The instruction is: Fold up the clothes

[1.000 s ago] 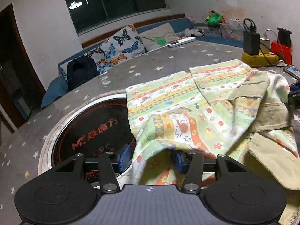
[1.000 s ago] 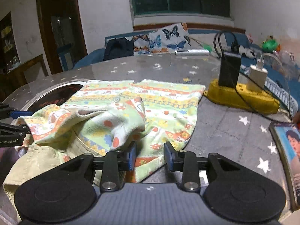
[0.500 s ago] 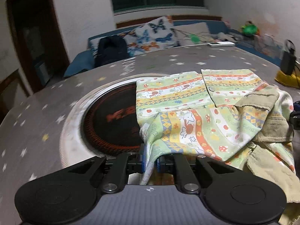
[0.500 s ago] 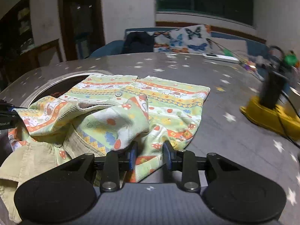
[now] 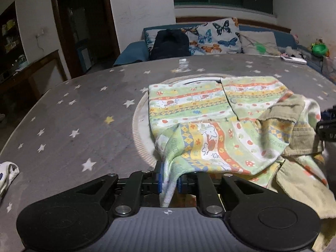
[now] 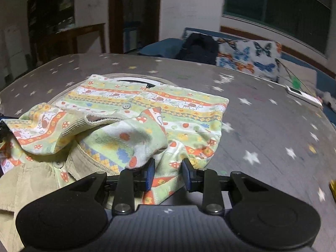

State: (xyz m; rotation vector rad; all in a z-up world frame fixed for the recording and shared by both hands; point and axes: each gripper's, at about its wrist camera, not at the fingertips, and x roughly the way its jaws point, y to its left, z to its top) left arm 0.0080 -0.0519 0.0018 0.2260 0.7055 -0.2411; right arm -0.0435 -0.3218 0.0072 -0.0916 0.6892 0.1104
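Observation:
A child's garment [image 5: 210, 113] striped in green, yellow and orange, with a beige corduroy side [image 5: 302, 178], lies partly spread and partly bunched on the table. My left gripper [image 5: 170, 180] has a near corner of it between its blue pads; the jaws are opening, though the cloth still fills the gap. My right gripper [image 6: 168, 173] is shut on a bunched fold of the same garment [image 6: 147, 105] at its near right edge. Each gripper's tip shows at the edge of the other's view: right gripper [image 5: 327, 126], left gripper [image 6: 2, 126].
The round table [image 5: 73, 115] has a grey cloth with stars. A round inset's pale rim [image 5: 138, 130] shows under the garment. A small white cloth [image 5: 6, 174] lies near left. A remote [image 6: 304, 96] and a yellow power strip [image 6: 332, 185] are at right. A sofa [image 5: 130, 52] stands behind.
My left gripper went from wide open to closed on the garment's corner. Both grippers swung left across the table and pulled the garment over the dark round inset.

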